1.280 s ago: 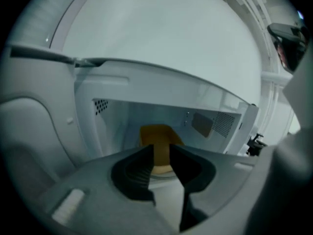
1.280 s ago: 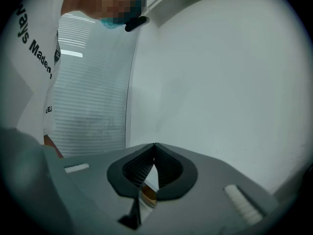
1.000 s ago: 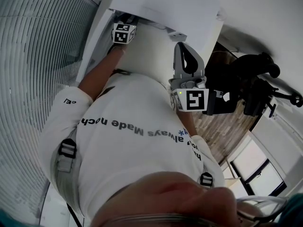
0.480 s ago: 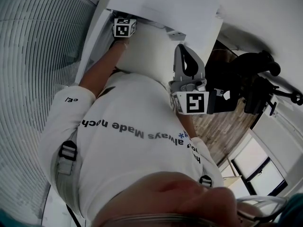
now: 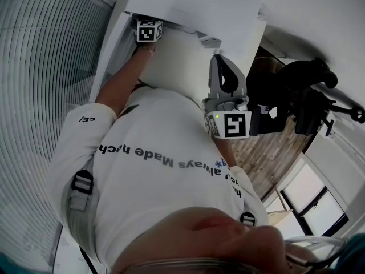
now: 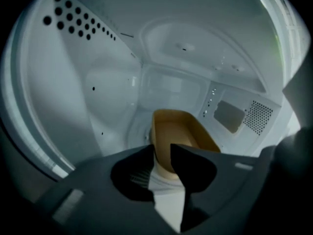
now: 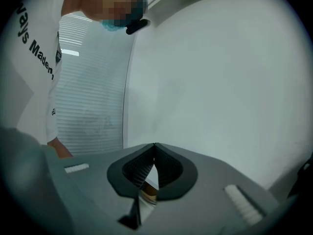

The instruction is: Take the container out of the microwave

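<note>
Container (image 6: 183,131), tan and oblong, sits in the microwave (image 6: 98,92) straight ahead of the left gripper (image 6: 162,149), long axis running away; its jaws (just closing) stand apart, the container's near end between them, ungripped.

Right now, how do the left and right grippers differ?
The left gripper reaches inside the microwave; the right gripper is outside, facing a plain white surface. The left gripper's jaws stand apart and have just been closing, the tan container's near end between them; the right gripper's jaws meet at their tips, empty. Both have dark ribbed pads.
</note>
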`<state>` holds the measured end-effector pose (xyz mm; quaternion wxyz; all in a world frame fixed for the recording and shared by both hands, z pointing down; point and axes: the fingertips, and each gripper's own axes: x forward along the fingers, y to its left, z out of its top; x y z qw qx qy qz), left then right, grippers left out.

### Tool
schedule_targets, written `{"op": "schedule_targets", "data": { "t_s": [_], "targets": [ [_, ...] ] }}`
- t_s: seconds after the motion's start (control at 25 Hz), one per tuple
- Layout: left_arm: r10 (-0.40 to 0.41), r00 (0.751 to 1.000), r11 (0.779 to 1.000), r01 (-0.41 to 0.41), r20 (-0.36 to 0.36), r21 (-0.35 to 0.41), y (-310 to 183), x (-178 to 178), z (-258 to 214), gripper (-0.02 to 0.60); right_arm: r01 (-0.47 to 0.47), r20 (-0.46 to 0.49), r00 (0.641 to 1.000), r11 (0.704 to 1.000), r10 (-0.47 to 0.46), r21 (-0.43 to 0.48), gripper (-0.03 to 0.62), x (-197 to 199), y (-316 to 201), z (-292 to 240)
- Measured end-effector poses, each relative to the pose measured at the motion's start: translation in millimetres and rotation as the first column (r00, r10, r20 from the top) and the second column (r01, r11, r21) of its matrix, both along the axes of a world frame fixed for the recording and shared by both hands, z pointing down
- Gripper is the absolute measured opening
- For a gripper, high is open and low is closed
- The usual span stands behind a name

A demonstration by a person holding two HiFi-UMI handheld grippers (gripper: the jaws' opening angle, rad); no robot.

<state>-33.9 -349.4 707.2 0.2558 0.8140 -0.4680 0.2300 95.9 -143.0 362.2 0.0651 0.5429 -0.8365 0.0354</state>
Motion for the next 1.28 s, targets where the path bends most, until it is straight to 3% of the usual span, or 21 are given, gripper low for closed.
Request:
{"op": "schedule_targets", "data": {
  "t_s": [0.36,0.8,1.28],
  "targets": [
    [-0.025,1.000,1.000,0.025,-0.010,0.004,-5,-1,-3,0.032,-0.016,0.005,1.000,1.000,0.016,-0.007,0.001,5,1,0],
    [-0.047,0.996,0.999,0.048,-0.072,0.011,-7,2,-11,0.023,-0.018,0.013,1.000,1.000,0.018,-0.004,0.002,6,4,0],
    [-0.038,0.995,0.999,0.039,-0.092,0.012,2,1,-21,0.020,-0.014,0.019,1.000,1.000,0.014,0.001,0.002,5,5,0]
  ]
}}
